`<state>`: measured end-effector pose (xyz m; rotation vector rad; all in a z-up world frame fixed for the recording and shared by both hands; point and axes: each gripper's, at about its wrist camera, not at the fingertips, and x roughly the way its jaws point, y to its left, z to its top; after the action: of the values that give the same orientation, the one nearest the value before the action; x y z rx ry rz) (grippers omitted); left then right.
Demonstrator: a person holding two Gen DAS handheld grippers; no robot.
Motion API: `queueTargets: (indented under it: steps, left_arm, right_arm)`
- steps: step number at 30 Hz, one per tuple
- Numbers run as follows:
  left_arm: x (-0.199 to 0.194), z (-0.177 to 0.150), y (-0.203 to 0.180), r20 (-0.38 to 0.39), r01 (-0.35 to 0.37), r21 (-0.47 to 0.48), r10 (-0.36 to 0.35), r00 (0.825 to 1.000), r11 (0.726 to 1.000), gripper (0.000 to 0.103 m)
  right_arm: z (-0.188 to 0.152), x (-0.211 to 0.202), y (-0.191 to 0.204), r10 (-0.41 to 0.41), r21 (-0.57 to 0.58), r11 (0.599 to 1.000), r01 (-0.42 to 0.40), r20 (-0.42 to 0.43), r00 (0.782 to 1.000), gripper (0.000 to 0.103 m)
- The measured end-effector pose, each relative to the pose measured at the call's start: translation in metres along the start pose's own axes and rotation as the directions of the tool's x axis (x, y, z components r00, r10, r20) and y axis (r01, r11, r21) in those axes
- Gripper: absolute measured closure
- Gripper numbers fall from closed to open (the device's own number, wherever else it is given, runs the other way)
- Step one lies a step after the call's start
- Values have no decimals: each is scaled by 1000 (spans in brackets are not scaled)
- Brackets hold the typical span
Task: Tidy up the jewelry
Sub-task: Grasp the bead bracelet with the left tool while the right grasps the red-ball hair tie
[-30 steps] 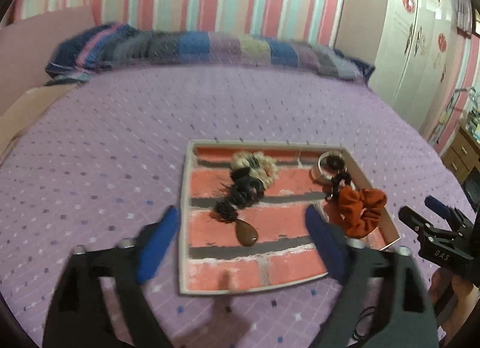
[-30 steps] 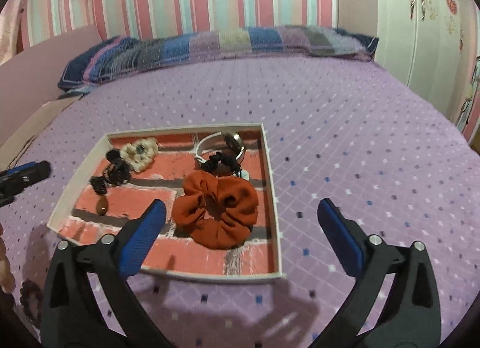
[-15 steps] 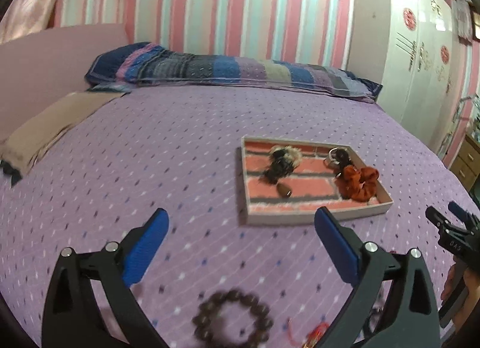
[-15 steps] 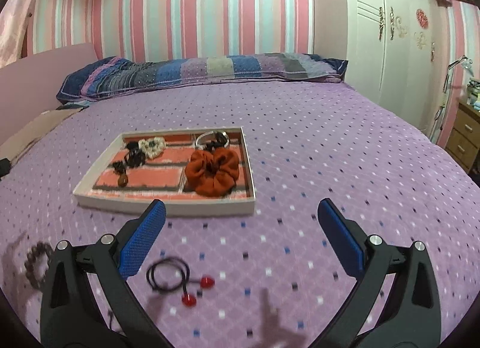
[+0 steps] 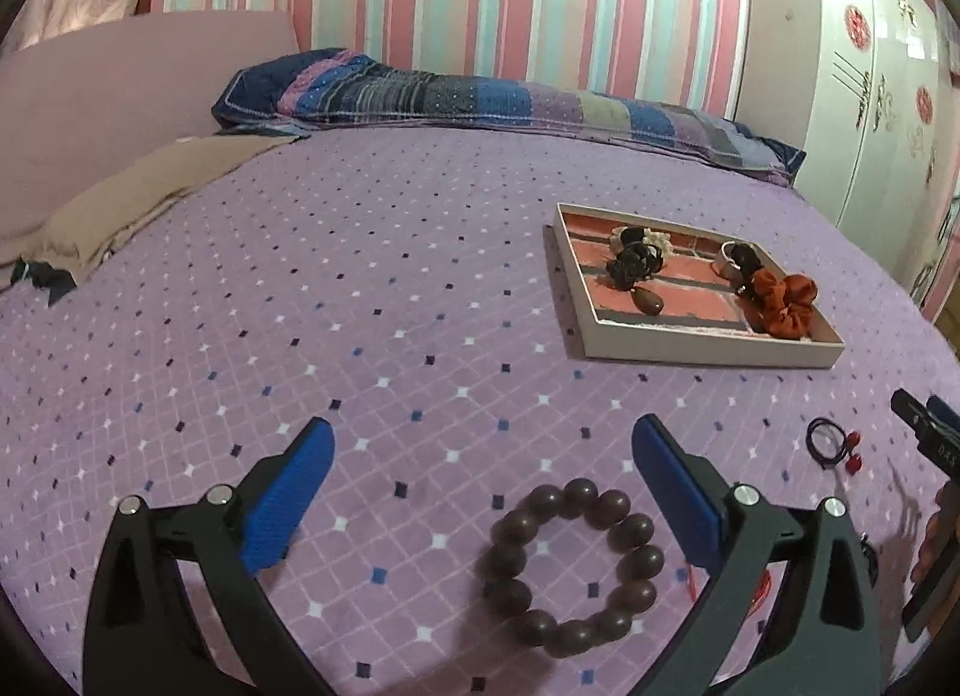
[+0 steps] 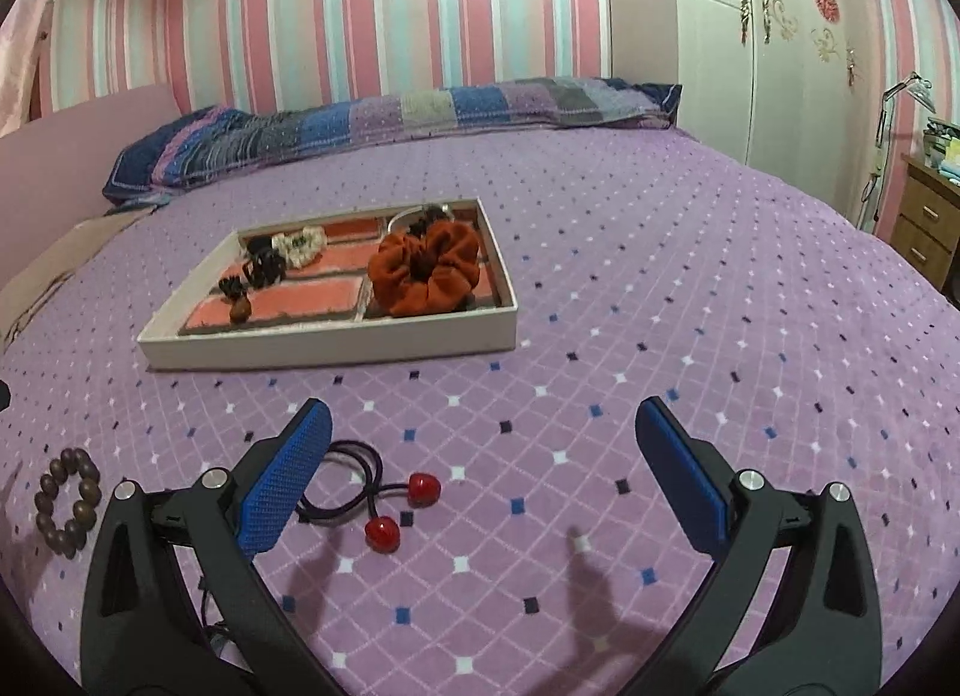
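Hovering over the purple bedspread (image 5: 360, 288), both grippers w/ jaws spread wide, nothing held. Left gripper (image 5: 480, 486) sits right above the brown bead bracelet (image 5: 570, 567), which lies flat between its blue pads. Right gripper (image 6: 483, 474) is near the black hair tie w/ red beads (image 6: 366, 492), just beside its left pad. Farther out, tray (image 6: 336, 339) holds the orange scrunchie (image 6: 426, 270), cream scrunchie (image 6: 300, 246), black clips & a brown pendant (image 5: 649, 302).

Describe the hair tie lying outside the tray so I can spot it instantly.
On the purple bedspread, nearer than the white tray, a thin dark elastic loop lies by the right tongs. Its two red beads distinguish it from the brown bead bracelet farther left.
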<state>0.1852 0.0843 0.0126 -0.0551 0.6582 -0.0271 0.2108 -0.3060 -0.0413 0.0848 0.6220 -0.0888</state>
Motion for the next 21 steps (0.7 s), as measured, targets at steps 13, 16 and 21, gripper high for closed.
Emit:
queueTargets:
  steps: [13,16,21]
  left_arm:
    - [11,-23,22,-84,53,-40,-57,995,998,6]
    - [13,-29,28,-106,50,-49,-55,993,998,6]
    - [14,-33,33,-120,66,-74,-75,990,995,6]
  right_arm:
    - [-7,11,8,-3,-54,999,1,-23,1000,4]
    - [-9,12,7,4,-42,999,-5,-31,1000,4]
    - [-14,14,10,-11,-52,999,9,-35,999,4]
